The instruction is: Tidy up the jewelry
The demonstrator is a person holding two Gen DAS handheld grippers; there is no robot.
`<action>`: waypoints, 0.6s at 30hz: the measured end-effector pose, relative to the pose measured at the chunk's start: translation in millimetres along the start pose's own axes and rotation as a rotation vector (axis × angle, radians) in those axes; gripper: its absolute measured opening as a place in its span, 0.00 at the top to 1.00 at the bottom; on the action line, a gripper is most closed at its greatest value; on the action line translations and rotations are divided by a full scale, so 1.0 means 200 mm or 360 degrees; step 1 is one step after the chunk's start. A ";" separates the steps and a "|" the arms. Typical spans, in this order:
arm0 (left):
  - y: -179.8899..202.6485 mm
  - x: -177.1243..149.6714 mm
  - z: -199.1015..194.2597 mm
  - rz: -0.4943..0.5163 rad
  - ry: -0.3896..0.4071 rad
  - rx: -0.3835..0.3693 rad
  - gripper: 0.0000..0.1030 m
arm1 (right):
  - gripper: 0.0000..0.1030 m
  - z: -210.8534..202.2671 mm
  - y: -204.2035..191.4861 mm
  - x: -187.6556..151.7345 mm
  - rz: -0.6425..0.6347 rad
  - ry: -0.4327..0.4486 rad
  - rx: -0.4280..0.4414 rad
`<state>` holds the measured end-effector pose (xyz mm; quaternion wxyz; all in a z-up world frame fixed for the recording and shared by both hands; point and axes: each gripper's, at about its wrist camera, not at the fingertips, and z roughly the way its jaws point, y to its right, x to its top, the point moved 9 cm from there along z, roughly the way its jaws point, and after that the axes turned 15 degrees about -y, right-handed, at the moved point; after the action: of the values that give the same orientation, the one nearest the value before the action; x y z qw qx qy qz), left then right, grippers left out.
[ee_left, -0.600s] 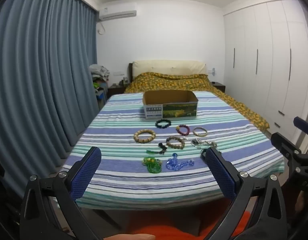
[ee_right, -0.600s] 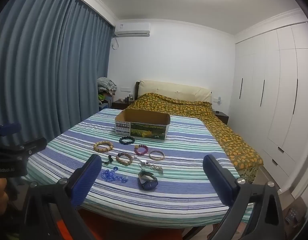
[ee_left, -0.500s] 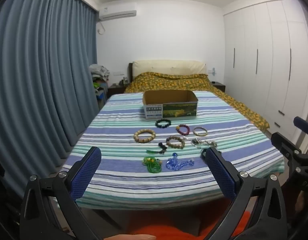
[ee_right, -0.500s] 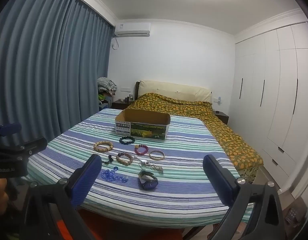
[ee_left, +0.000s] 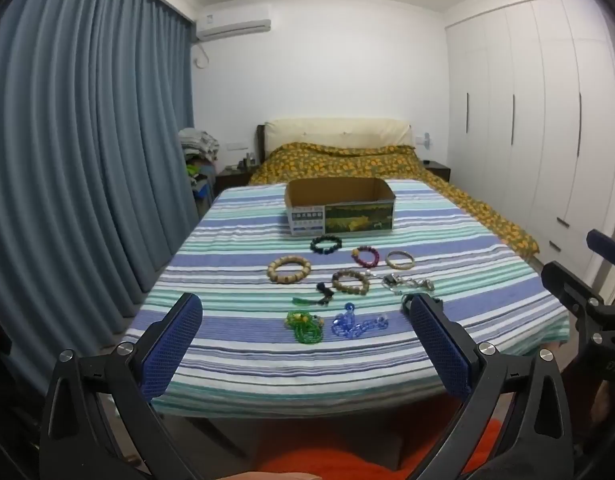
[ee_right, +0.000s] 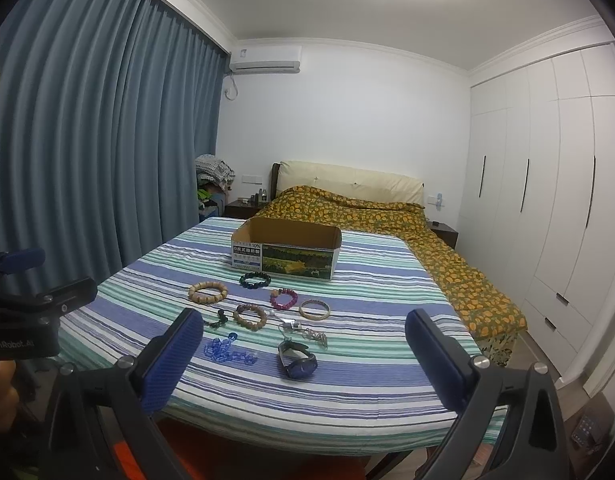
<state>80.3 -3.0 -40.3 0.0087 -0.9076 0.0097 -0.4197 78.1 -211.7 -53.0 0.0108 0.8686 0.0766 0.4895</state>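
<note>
Both the left gripper and the right gripper hang at the near edge of the striped bedspread, jaws spread wide with nothing between them. The jewelry lies loose mid-bed: a tan bead bracelet far left, a blue bead strand and green beads nearest, a dark watch near right. Behind them stands an open cardboard box.

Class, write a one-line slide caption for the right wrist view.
Open right hand-held gripper faces beaded bracelets and a dark blue wristwatch before an open cardboard box.
</note>
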 end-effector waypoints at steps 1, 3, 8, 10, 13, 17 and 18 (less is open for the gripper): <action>-0.01 -0.01 0.00 0.0000 0.0001 0.0000 0.00 | 0.00 0.00 0.00 0.00 0.0000 0.0003 0.0000; 0.00 -0.01 0.00 0.0002 -0.0001 0.0002 0.00 | 0.00 0.00 0.00 0.00 -0.0001 0.0004 0.0000; 0.00 -0.01 0.00 0.0005 -0.0004 0.0006 0.00 | 0.00 0.00 0.00 -0.01 -0.0001 0.0005 0.0002; 0.01 -0.01 0.00 0.0006 -0.0005 0.0008 0.00 | 0.00 0.00 0.00 -0.01 -0.0002 0.0007 0.0003; 0.00 -0.01 0.01 0.0006 -0.0005 0.0007 0.00 | 0.00 0.00 0.00 -0.02 -0.0002 0.0008 0.0003; 0.01 -0.03 0.02 0.0010 -0.0009 0.0005 0.00 | 0.00 0.00 0.00 -0.02 -0.0002 0.0007 0.0004; 0.02 -0.03 0.02 0.0010 -0.0009 0.0005 0.00 | 0.00 0.00 0.00 -0.02 -0.0002 0.0007 0.0004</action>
<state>79.4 -6.0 -48.5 0.0114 -0.9087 0.0119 -0.4172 77.2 -211.7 -56.2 0.0099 0.8674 0.0778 0.4913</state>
